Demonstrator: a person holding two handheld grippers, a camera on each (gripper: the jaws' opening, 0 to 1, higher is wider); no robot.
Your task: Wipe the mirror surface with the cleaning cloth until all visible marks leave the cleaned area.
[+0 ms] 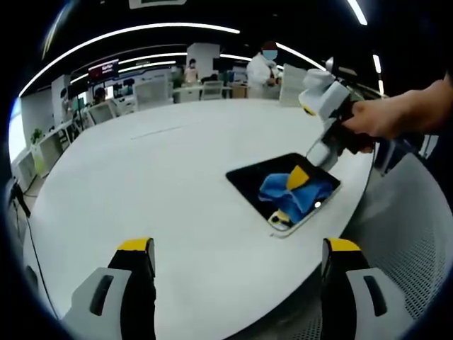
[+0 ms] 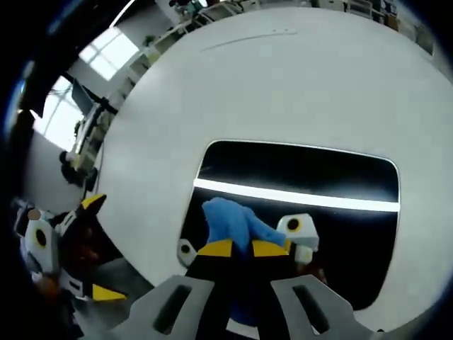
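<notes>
My right claw [image 2: 241, 248] grips the blue cleaning cloth [image 2: 230, 223], pressed on the dark mirror [image 2: 340, 180] at lower centre of the right gripper view. My left claw [image 1: 237, 255] hangs wide apart over the white worktop [image 1: 170, 163], holding nothing.

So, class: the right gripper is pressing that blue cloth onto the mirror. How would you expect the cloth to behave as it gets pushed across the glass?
Likely floppy: the blue cloth lies bunched in soft folds around the right gripper. It will probably drag and crumple rather than slide flat. The mirror looks smooth and glossy, reflecting a ceiling light, so the cloth should glide easily.
</notes>
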